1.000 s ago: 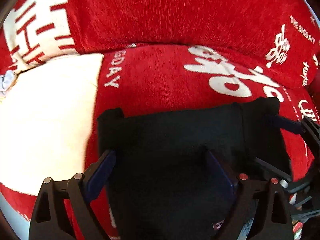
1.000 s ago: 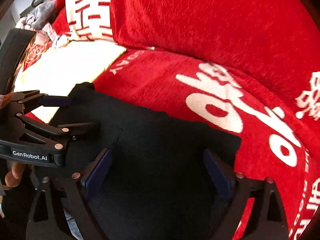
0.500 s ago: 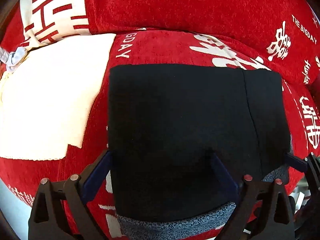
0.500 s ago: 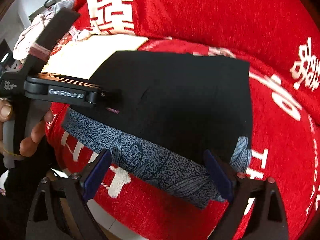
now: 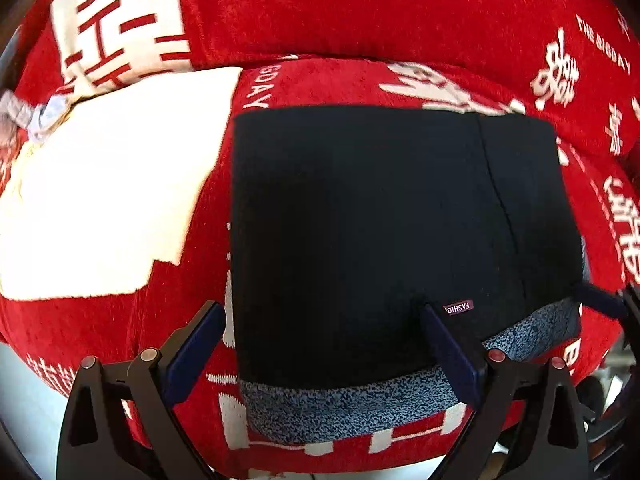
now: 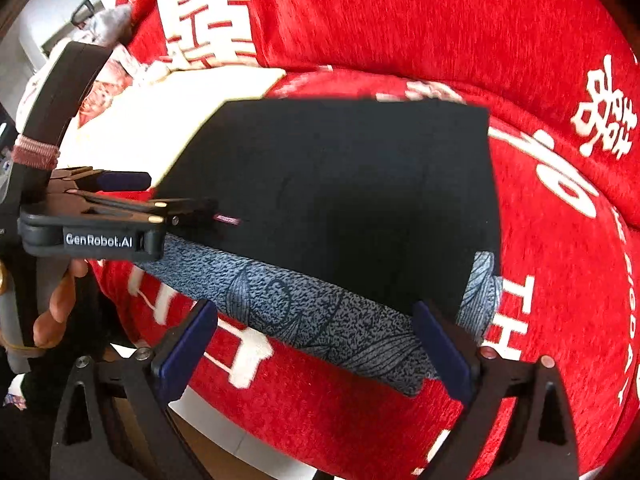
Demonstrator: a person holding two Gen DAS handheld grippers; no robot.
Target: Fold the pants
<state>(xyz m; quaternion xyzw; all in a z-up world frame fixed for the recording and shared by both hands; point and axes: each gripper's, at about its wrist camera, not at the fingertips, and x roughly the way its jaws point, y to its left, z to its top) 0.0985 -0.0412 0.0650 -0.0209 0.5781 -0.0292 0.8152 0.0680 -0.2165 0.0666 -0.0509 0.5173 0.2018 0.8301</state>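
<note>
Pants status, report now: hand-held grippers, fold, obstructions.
Left hand-held gripper open, right hand-held gripper open, both empty. Black pants folded flat on red sofa cover, grey patterned lining showing. Nothing on them.

My left wrist view: looks steeply down, close over front edge of red cushion [image 5: 352, 80], folded black pants [image 5: 380, 220] filling centre. My right wrist view: same steep downward look, close, offset toward cushion's right side. Both share pants, patterned blue lining [image 6: 320, 312], cushion's backrest. Right view also catches left gripper [image 6: 132, 196] at pants' left edge.
</note>
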